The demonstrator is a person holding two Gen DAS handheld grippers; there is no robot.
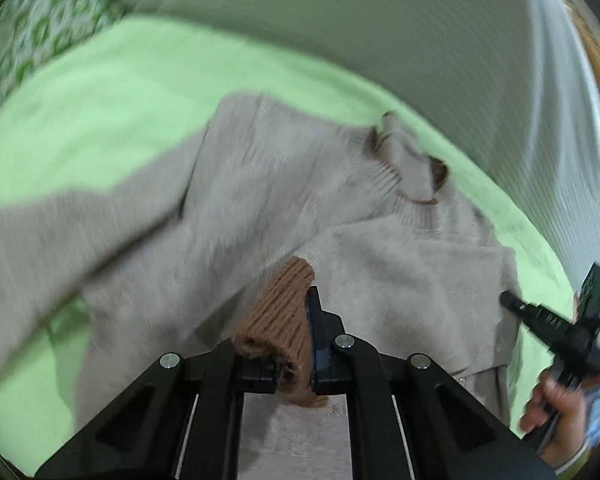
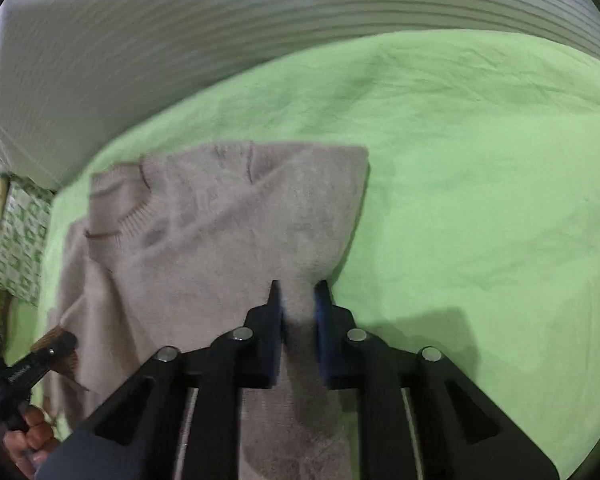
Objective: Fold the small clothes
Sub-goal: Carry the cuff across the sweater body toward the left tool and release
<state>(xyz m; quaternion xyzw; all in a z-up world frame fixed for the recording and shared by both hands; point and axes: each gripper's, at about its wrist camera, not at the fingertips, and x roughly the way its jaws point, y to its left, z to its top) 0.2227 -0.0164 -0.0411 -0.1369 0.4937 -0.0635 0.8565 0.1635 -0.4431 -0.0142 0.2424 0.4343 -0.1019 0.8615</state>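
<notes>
My left gripper (image 1: pixel 296 344) clamps the sweater's brown cuff (image 1: pixel 278 312); my right gripper (image 2: pixel 299 304) pinches the beige sweater (image 2: pixel 228 216) edge, spread on the green bed (image 2: pixel 480 200).

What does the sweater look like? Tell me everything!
The sweater is fuzzy beige knit with brown trim at the ribbed neck and a brown ribbed cuff. It lies partly folded on the green bedsheet. The left gripper pinches that cuff, with the sleeve stretched away. The right gripper is shut on a bunched piece of the beige fabric.
</notes>
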